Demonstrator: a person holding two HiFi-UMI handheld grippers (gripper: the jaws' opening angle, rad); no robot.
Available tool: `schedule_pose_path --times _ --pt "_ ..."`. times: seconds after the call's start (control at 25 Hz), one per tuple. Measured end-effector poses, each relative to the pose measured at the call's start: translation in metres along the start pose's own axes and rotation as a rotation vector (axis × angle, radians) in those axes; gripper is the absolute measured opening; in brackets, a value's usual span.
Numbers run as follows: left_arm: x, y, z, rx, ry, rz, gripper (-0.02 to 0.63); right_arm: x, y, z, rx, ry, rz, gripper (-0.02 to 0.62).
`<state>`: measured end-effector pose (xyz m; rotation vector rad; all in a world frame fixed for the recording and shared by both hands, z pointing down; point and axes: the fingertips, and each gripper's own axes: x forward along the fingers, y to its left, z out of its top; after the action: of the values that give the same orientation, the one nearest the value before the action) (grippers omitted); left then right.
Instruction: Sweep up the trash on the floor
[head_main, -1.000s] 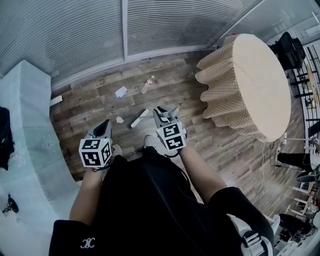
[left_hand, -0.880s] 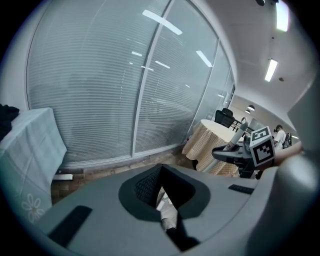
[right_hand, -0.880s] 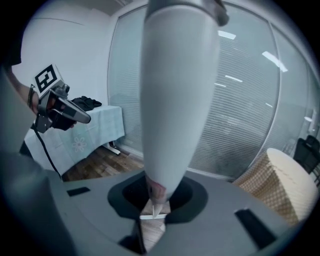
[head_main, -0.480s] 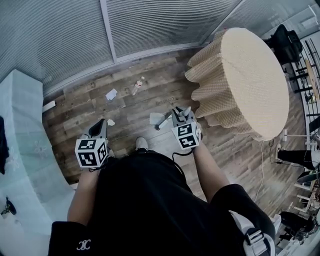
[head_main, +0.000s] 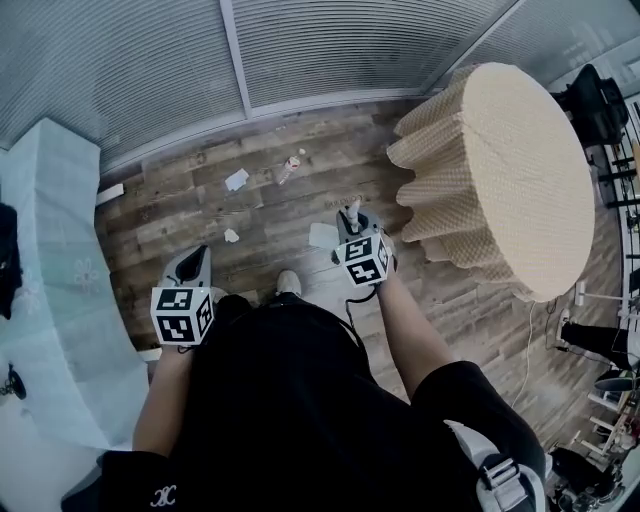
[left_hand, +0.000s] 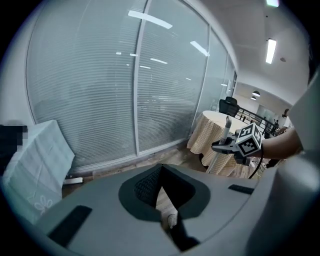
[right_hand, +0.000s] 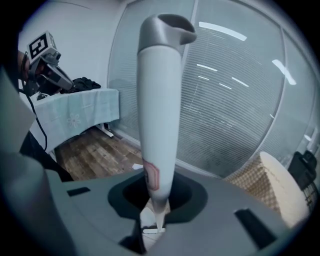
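- The right gripper (right_hand: 156, 202) is clenched on a white tapered plastic handle with a grey cap (right_hand: 159, 100), which stands upright between its jaws. Gripped this way, the long tool can probably be steered with its flat white head (head_main: 322, 236) down on the brown wood-plank floor (head_main: 200, 215).
- That arm reaches forward, putting the gripper close beside the round table draped in a beige patterned cloth (head_main: 500, 150), with its marker cube facing up.
- The left gripper (left_hand: 160, 172) has its jaws pressed together on nothing. It appears to be idle, held low by the person's hip and farther from the table than the right gripper.
- The trash lies unswept on the floor, past the tool head on the side away from the table. A clear plastic bottle (head_main: 291, 168) is nearest the table. A white scrap of paper (head_main: 237, 180) and a small crumpled white wad (head_main: 232, 236) lie farther off.
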<state>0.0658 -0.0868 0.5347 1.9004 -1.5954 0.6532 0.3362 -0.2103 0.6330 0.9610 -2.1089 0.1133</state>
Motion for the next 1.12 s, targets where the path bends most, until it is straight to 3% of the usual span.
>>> schedule_pose_path --times 0.24,0.56,0.88,1.12 --pt "-0.021 0.013 -0.023 -0.025 0.009 0.052 -0.003 0.027 0.063 0.04 -0.11 -0.041 0.143 0.063" --pt "-0.051 0.06 -0.042 -0.119 -0.01 0.141 -0.003 0.051 0.146 0.095 -0.202 -0.081 0.301 0.063" --pt "-0.084 0.124 -0.068 -0.278 -0.046 0.246 -0.003 0.071 0.214 0.156 -0.259 -0.117 0.41 0.063" --pt "-0.093 0.154 -0.075 -0.319 -0.071 0.259 -0.003 0.075 0.258 0.189 -0.294 -0.134 0.454 0.063"
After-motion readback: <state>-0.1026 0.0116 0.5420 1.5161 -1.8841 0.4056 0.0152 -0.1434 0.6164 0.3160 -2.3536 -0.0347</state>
